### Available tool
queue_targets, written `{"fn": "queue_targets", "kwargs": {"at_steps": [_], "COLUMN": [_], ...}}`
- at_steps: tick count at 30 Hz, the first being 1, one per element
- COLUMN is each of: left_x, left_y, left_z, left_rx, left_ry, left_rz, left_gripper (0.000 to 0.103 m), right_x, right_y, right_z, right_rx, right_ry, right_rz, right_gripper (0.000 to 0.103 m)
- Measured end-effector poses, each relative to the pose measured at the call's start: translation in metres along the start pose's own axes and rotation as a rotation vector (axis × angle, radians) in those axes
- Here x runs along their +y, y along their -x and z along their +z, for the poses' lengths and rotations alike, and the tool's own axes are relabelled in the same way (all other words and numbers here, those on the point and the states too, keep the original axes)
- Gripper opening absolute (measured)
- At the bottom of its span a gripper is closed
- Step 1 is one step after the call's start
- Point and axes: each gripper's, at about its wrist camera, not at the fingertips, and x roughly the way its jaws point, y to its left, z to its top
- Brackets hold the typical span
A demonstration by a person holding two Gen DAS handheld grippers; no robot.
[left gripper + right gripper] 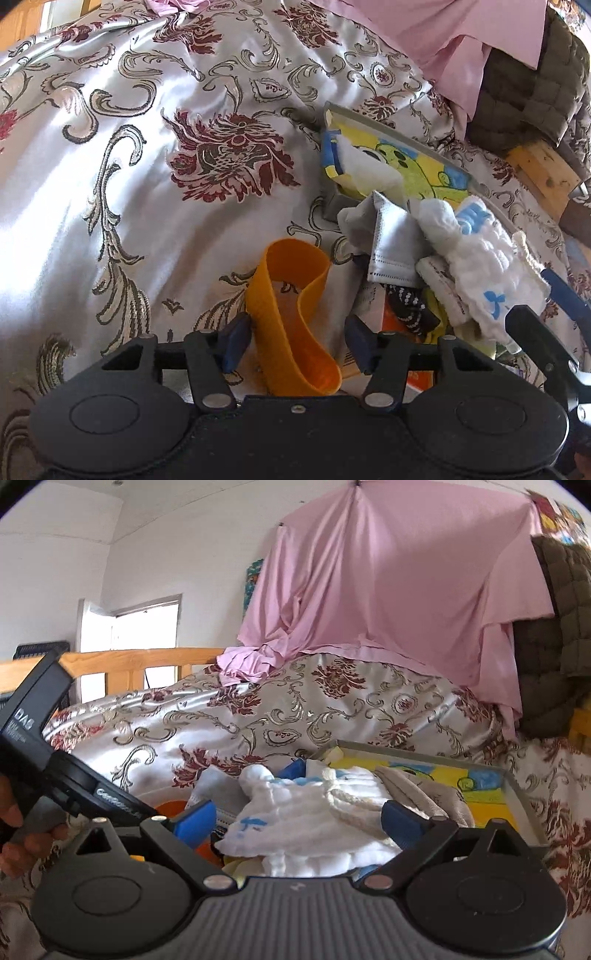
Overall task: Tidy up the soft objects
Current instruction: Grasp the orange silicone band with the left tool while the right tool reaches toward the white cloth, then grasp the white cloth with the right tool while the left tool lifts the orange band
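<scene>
Your left gripper (295,338) has its jaws partly apart around an orange band (295,314); the left pad touches it, the right pad stands clear. Just right of it lies a heap of cloths (476,254), spilling from a tray (369,120). Your right gripper (299,821) is spread wide around a white cloth (295,812), pads apart from it.

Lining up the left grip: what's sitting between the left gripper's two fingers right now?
In the left wrist view, an orange band loops between the left gripper fingers, beside the left one; the right finger stands clear.
</scene>
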Motion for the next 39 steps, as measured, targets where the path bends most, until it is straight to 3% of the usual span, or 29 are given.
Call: {"fn": "queue_targets", "kwargs": {"at_steps": [3,6,10,15,18,24,31,39], "left_x": [-0.006,-0.009,0.0,-0.004,-0.008,-0.007,-0.004,-0.006], "left_y": [-0.002,-0.003,-0.002,0.005,0.014,0.024,0.032,0.04], "left_z": [-0.002,-0.002,0.0,0.002,0.005,0.01,0.015,0.02], "left_rx": [0.002,0.005,0.006,-0.042,-0.105,-0.16,-0.21,-0.25], "left_ry": [-0.039,-0.077,-0.017,0.01,0.025,0.077,0.115,0.12], "left_rz": [0.023,0.046,0.032,0.019,0.013,0.007,-0.007,-0.023], "left_gripper": [0.055,0.037,0.021,0.012,0.012,0.012,0.012,0.012], "right_x": [0.012,0.023,0.021,0.019,0.025,0.034,0.01,-0.011], "right_y": [0.005,0.008,0.003,0.009,0.013,0.007,-0.007,-0.006], "right_z": [-0.001,-0.002,-0.003,-0.003,-0.003,-0.007,-0.009,-0.009], "right_rx": [-0.032,-0.042,-0.005,-0.037,-0.063,-0.02,0.063,0.036], "right_ry": [0.074,0.128,0.102,0.106,0.148,0.202,0.038,-0.049], "right_rz": [0.012,0.028,0.029,0.021,0.034,0.021,-0.003,-0.024], "right_gripper": [0.097,0.093,0.082,0.08,0.08,0.08,0.076,0.08]}}
